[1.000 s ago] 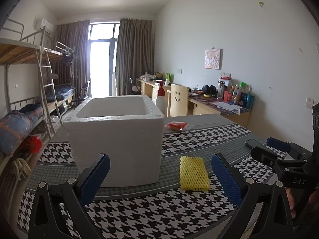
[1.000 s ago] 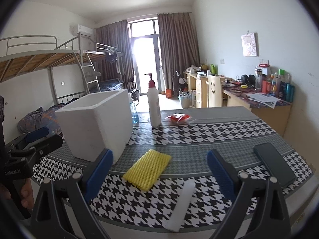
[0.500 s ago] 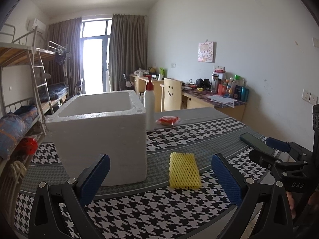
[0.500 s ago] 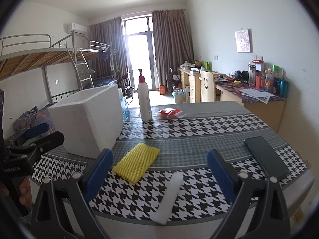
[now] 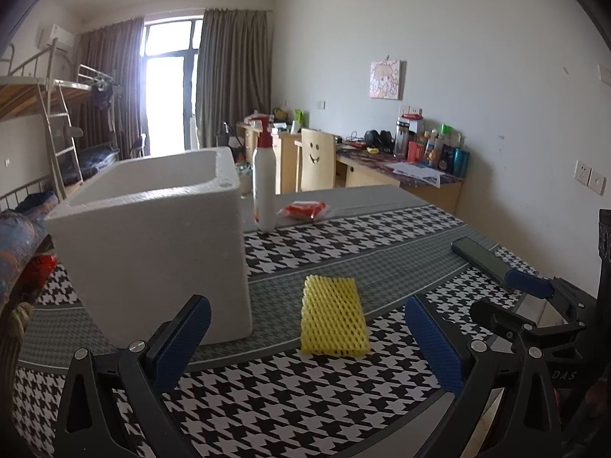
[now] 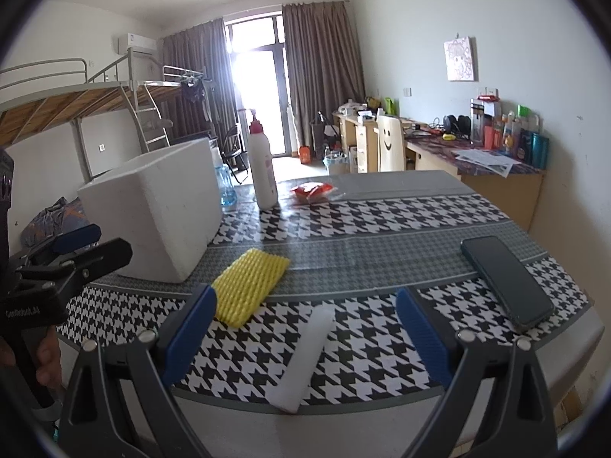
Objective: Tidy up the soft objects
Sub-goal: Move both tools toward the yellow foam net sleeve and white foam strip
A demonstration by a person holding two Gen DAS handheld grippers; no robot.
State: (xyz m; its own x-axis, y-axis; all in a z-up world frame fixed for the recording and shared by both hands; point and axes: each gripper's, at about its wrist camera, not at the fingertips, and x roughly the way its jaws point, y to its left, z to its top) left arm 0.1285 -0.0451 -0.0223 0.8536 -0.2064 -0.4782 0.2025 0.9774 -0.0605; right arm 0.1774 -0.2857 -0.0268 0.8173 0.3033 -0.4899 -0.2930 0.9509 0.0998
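Note:
A yellow foam net sleeve (image 5: 333, 315) (image 6: 249, 285) lies flat on the houndstooth tablecloth, just right of a white styrofoam box (image 5: 152, 240) (image 6: 156, 206). A white foam strip (image 6: 303, 358) rests near the table's front edge, straight ahead of my right gripper (image 6: 305, 337). That gripper is open and holds nothing. My left gripper (image 5: 307, 339) is open too, hovering short of the yellow sleeve. The left tool (image 6: 57, 267) appears at the left of the right wrist view, and the right tool (image 5: 534, 313) at the right of the left wrist view.
A white pump bottle (image 5: 264, 187) (image 6: 262, 170) and a red packet (image 5: 303, 208) (image 6: 313, 191) sit behind the box. A dark phone (image 6: 506, 282) (image 5: 479, 255) lies at the table's right side. Bunk beds stand left, desks and a chair along the right wall.
Both views have shifted left and slightly closer to the table. The yellow sleeve now sits nearer the centre of the left wrist view. Both grippers stay open.

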